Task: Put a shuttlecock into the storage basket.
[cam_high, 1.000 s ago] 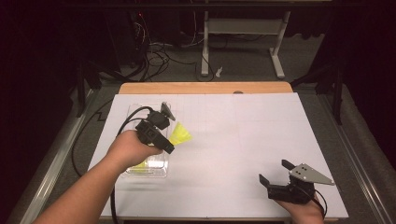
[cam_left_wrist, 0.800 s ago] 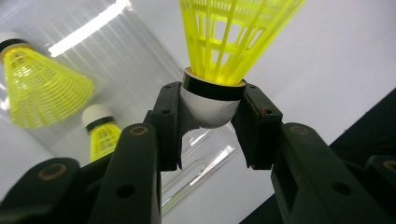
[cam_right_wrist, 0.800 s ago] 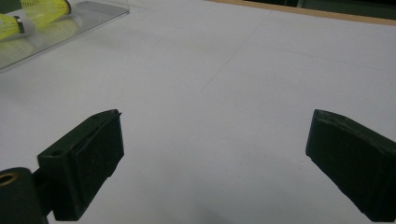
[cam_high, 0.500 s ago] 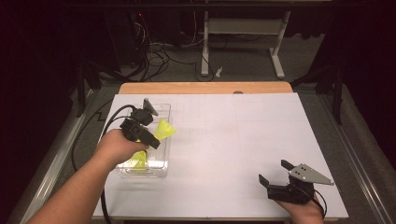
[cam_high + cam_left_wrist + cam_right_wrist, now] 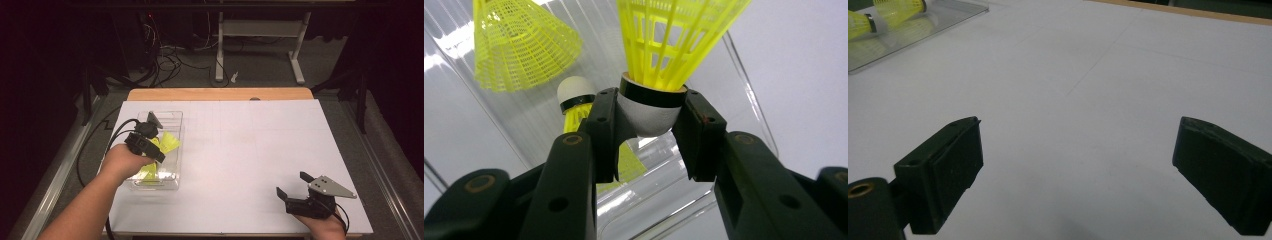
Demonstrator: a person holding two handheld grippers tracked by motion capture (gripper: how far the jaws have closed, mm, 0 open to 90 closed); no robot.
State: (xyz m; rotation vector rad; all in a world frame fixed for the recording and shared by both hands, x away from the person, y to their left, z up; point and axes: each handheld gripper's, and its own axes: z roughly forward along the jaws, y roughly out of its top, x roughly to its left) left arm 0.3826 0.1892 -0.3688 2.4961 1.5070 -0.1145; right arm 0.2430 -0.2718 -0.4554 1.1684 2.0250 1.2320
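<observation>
My left gripper (image 5: 159,136) hangs over a clear plastic box (image 5: 172,115) at the table's left. It is shut on a yellow shuttlecock (image 5: 170,141). In the left gripper view the pads clamp its white cork base (image 5: 646,112) and the mesh skirt points away from the jaws. Two more yellow shuttlecocks lie in the box, one (image 5: 519,45) showing its skirt, the other (image 5: 575,92) its white cork. My right gripper (image 5: 292,183) rests open near the front right edge, with only bare white table between its pads (image 5: 948,160).
The white table sheet (image 5: 250,145) spreads wide between the two hands. A wooden strip (image 5: 220,94) runs along the far edge. The clear box (image 5: 938,25) lies far off at the upper left of the right gripper view. Cables trail from the left gripper.
My left hand has carried the shuttlecock leftward and down, from beside the box to over its inside. The right gripper has stayed put.
</observation>
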